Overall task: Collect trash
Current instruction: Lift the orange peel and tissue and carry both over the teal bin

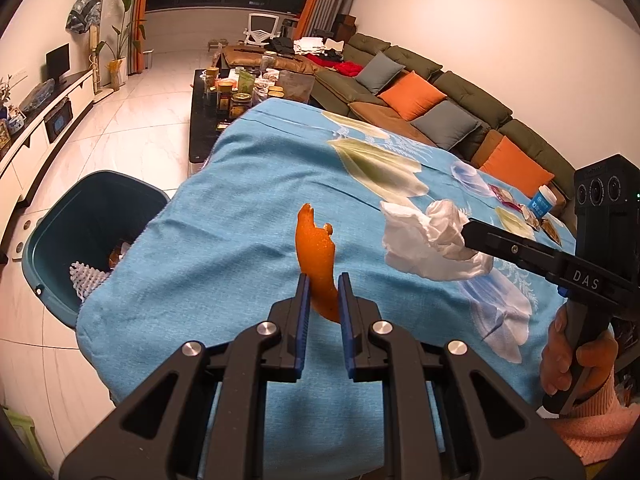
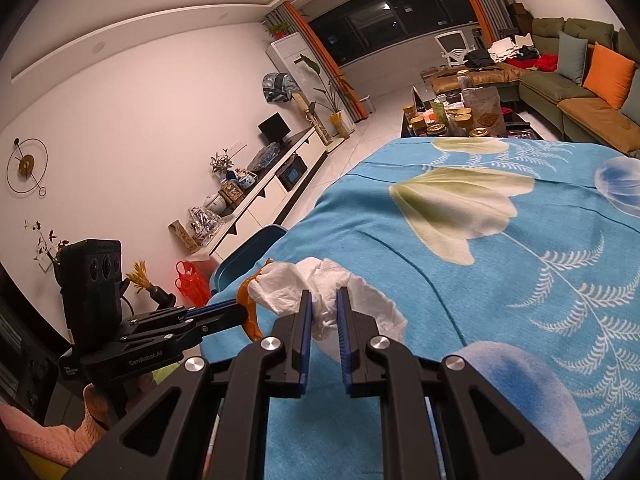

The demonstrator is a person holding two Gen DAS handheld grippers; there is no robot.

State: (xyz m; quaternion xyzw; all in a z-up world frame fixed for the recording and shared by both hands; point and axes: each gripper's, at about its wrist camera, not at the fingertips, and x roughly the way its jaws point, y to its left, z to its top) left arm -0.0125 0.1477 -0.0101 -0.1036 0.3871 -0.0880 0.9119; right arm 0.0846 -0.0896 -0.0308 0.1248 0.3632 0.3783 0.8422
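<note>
A table under a blue cloth (image 1: 224, 240) printed with pale leaves and ferns filled most of both views. Off its left edge, on the tiled floor, stood a teal bin (image 1: 60, 236); the cloth hid its near side, and only a bit of white foam netting (image 1: 86, 280) and something orange-brown could be made out inside. In the right wrist view just a sliver of the bin's rim showed past the table edge.

The right gripper (image 2: 323, 300) was clamped on a crumpled white tissue (image 2: 320, 280), its blue pads nearly together with the paper bunched between them and spilling out to both sides above the cloth. From the left wrist view the same tissue hung off the tip of that gripper, whose far finger was hidden behind the paper.

The left gripper (image 1: 323, 280) was closed narrowly on a strip of orange peel (image 1: 318, 248), which stood up above the fingertips and curled down between the pads. In the right wrist view most of the peel was covered by the tissue.

A hand in a pink sleeve (image 1: 568, 356) gripped the right tool's handle, cut off at the frame edge. Small packets and a blue-labelled cup (image 1: 542, 200) lay on the far right of the table, too small to identify.
</note>
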